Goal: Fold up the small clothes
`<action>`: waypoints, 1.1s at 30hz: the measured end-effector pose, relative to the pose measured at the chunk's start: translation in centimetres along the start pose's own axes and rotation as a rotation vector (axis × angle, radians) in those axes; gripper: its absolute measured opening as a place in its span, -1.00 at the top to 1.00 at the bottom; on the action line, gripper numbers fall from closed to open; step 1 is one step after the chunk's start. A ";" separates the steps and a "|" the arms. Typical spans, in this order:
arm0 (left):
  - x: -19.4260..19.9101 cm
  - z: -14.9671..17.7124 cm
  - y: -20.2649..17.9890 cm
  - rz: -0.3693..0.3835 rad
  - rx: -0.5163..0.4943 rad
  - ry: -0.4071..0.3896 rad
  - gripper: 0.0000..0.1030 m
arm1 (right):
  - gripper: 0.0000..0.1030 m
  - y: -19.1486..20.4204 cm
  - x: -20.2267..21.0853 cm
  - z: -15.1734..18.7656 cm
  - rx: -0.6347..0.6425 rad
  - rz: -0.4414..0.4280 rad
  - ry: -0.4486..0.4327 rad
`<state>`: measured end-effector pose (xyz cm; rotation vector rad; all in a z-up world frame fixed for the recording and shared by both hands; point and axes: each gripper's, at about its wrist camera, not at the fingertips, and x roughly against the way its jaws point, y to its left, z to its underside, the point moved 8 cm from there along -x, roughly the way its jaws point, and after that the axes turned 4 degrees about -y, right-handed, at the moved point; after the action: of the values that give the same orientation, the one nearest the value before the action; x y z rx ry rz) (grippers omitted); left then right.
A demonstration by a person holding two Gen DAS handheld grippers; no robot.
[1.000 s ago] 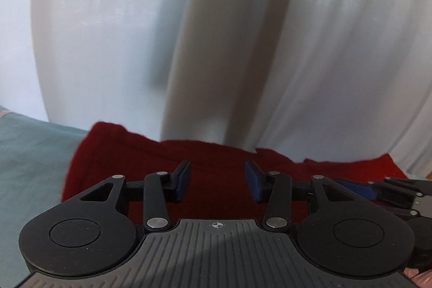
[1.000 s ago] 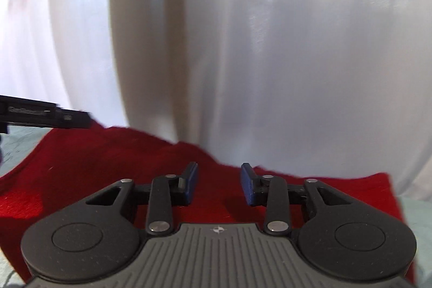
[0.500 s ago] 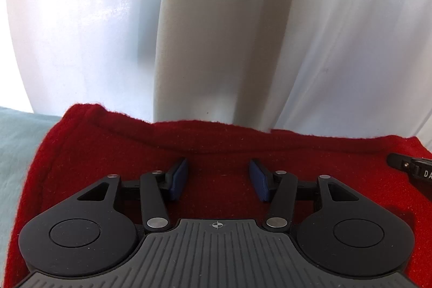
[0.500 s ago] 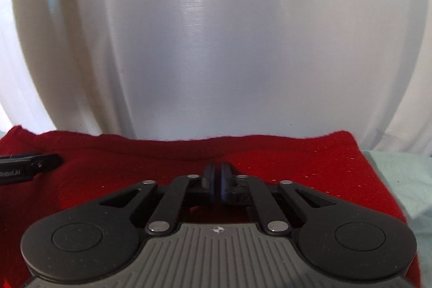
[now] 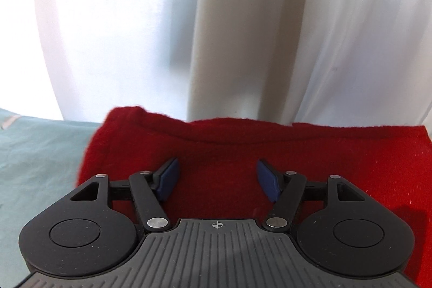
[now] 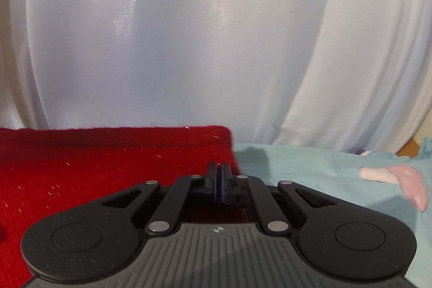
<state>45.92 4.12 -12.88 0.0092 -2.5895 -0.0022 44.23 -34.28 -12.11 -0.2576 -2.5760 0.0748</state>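
Left tongs (image 5: pixel 217 177) are opening wide over the red cloth (image 5: pixel 221 150), nothing between the pads. Right tongs (image 6: pixel 219 181), nearly closed a moment ago, begin parting at the cloth's right edge on the teal sheet (image 6: pixel 310 166). Judgement: fold released; another fold likely follows.

Bright backlight glares through the curtain (image 5: pixel 113 39); fisheye edges bend, slightly blurred.

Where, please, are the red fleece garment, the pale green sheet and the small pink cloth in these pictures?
Red fleece garment (image 5: pixel 337 153): left wrist view, on its flat upper layer.
Pale green sheet (image 6: pixel 310 161): right wrist view, on a bare stretch beside the garment.
Small pink cloth (image 6: pixel 405 177): right wrist view, on its middle.
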 end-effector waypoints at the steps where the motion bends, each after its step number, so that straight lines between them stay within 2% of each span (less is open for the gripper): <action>1: 0.9 0.2 0.9 -0.048 -0.033 -0.009 -0.77 | 0.52 -1.2 0.9 0.4 0.004 0.016 0.008; 2: 2.0 0.7 2.3 -0.150 -0.065 -0.014 -0.95 | 0.50 -2.2 2.0 0.9 -0.011 0.003 0.006; 3: 3.1 1.0 3.6 -0.239 -0.096 -0.035 -0.95 | 0.48 -3.0 3.1 1.3 -0.030 -0.022 0.004; 4: 4.1 1.4 4.6 -0.285 -0.125 -0.044 -0.95 | 0.43 -4.0 4.5 2.1 -0.055 -0.042 0.012; 5: 5.1 1.9 5.5 -0.290 -0.128 -0.045 -0.95 | 0.41 -4.9 5.8 2.8 -0.079 -0.052 0.020; 7: 6.9 2.8 7.1 -0.252 -0.058 -0.022 -0.95 | 0.32 -6.3 8.5 4.5 -0.127 -0.084 0.030; 9: 8.4 3.8 8.4 -0.178 0.064 0.011 -0.95 | 0.25 -7.0 10.8 5.7 -0.162 -0.099 0.024; 13: 9.7 4.9 9.0 0.025 0.305 0.075 -0.95 | 0.23 -4.8 13.2 6.7 -0.236 -0.171 0.006; 15: 9.6 5.2 8.7 0.099 0.385 0.099 -0.94 | 0.23 -3.1 14.6 5.8 -0.207 -0.224 -0.025; 18: 8.4 5.6 8.4 0.148 0.447 0.146 -0.86 | 0.10 0.5 16.2 4.1 -0.071 -0.266 -0.098; 19: 8.1 5.8 8.2 0.158 0.467 0.166 -0.71 | 0.02 1.6 16.8 3.5 -0.047 -0.303 -0.122; 21: 7.5 6.6 8.1 0.207 0.529 0.209 -0.59 | -0.04 3.6 17.7 2.5 -0.038 -0.369 -0.157; 23: 6.9 7.2 7.9 0.249 0.594 0.228 -0.55 | -0.04 5.6 18.1 2.0 -0.046 -0.437 -0.154; 26: 6.4 7.0 8.2 0.237 0.602 0.225 -0.55 | -0.04 9.0 18.5 2.2 -0.047 -0.546 -0.151; 27: 6.3 6.9 8.2 0.243 0.606 0.225 -0.55 | -0.03 10.3 18.9 2.4 -0.038 -0.572 -0.142; 29: 5.8 6.8 7.9 0.261 0.604 0.220 -0.56 | 0.13 12.8 19.0 3.4 -0.002 -0.601 -0.093; 30: 5.6 6.7 7.8 0.272 0.598 0.218 -0.56 | 0.34 14.0 18.7 3.9 0.023 -0.606 -0.071; 31: 5.3 6.5 7.7 0.282 0.594 0.219 -0.55 | 0.48 15.1 18.4 4.5 0.048 -0.603 -0.052; 32: 5.2 6.5 7.6 0.295 0.595 0.221 -0.51 | 0.51 16.2 18.0 5.0 0.072 -0.602 -0.034; 33: 5.0 6.5 7.6 0.303 0.599 0.227 -0.35 | 0.55 16.9 17.9 5.3 0.084 -0.604 -0.023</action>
<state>38.22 11.64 -15.72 -0.1532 -2.2485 0.8299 29.41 -14.21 -9.14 0.5544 -2.5533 -0.0373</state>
